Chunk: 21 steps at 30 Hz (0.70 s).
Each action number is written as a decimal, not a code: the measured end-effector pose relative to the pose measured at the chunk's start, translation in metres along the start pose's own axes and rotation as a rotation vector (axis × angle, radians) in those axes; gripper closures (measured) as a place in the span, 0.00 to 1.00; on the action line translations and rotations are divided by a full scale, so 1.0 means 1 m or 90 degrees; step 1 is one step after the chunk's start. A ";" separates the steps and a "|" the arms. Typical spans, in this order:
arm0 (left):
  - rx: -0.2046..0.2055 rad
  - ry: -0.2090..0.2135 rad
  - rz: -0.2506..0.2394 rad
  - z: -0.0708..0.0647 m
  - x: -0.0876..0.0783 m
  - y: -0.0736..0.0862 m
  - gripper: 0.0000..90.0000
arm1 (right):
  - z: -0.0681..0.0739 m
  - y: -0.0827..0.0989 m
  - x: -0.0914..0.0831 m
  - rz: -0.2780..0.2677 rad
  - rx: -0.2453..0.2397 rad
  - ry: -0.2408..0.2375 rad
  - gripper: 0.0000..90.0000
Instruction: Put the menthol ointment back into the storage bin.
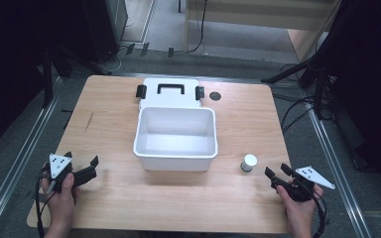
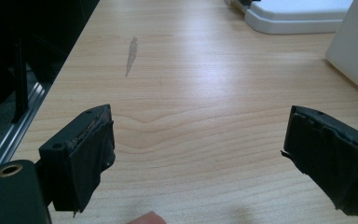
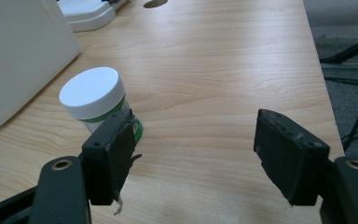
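Both tongs spread wide and empty: left tongs (image 1: 93, 167) lower left, right tongs (image 1: 276, 172) lower right beside the white-capped jar (image 1: 249, 162); bare desk (image 1: 178, 198) between.

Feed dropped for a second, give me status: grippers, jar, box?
Left gripper open, empty. Right gripper open, empty, beside jar. Jar upright, right of open white box. Nothing between.

grey floor (image 1: 168, 25), dark curtains (image 1: 10, 59), cables (image 1: 297, 106).
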<state>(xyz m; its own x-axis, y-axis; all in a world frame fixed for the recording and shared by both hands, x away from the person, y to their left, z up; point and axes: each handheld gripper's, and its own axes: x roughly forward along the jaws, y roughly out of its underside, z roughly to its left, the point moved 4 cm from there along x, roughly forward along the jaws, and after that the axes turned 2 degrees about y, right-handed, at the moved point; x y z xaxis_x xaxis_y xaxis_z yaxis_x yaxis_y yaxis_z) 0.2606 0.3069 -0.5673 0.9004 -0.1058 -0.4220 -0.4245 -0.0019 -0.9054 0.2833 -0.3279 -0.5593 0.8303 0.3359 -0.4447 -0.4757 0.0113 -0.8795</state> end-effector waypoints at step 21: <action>0.003 0.013 0.007 -0.002 0.000 0.000 0.10 | 0.012 -0.016 0.001 0.192 -0.086 -0.031 0.31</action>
<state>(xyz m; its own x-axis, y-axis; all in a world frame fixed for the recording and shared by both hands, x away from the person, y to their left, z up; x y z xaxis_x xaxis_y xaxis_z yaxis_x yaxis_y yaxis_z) 0.2606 0.3050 -0.5677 0.8936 -0.1264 -0.4307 -0.4337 0.0047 -0.9011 0.2885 -0.3168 -0.5437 0.6421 0.3494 -0.6823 -0.6517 -0.2199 -0.7259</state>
